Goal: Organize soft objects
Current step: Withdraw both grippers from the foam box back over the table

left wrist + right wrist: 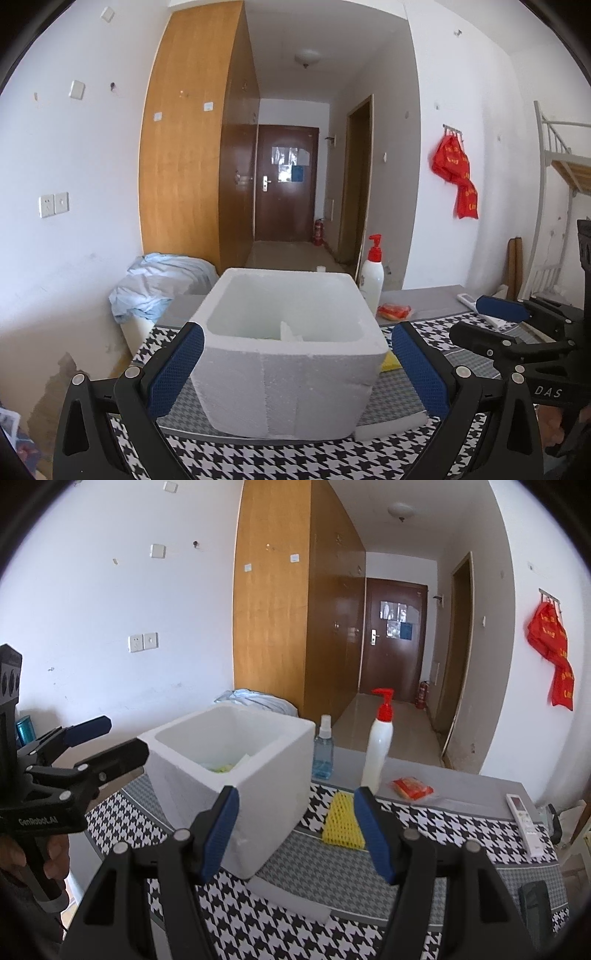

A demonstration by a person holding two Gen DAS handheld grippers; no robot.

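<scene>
A white foam box (288, 354) stands open on the houndstooth table cloth (295, 461); it also shows in the right wrist view (236, 771), with something green and white inside. My left gripper (295, 365) is open and empty, its fingers either side of the box's near wall. A yellow foam net (341, 821) lies flat right of the box; its corner shows in the left wrist view (389, 363). My right gripper (295, 834) is open and empty, above the table just before the net. A flat white foam sheet (291, 897) lies beside the box.
A white pump bottle (378, 746) with red top and a blue spray bottle (323, 753) stand behind the box. A red snack packet (412, 788) and a white remote (524, 818) lie to the right. Crumpled pale-blue cloth (159, 284) lies at the back left.
</scene>
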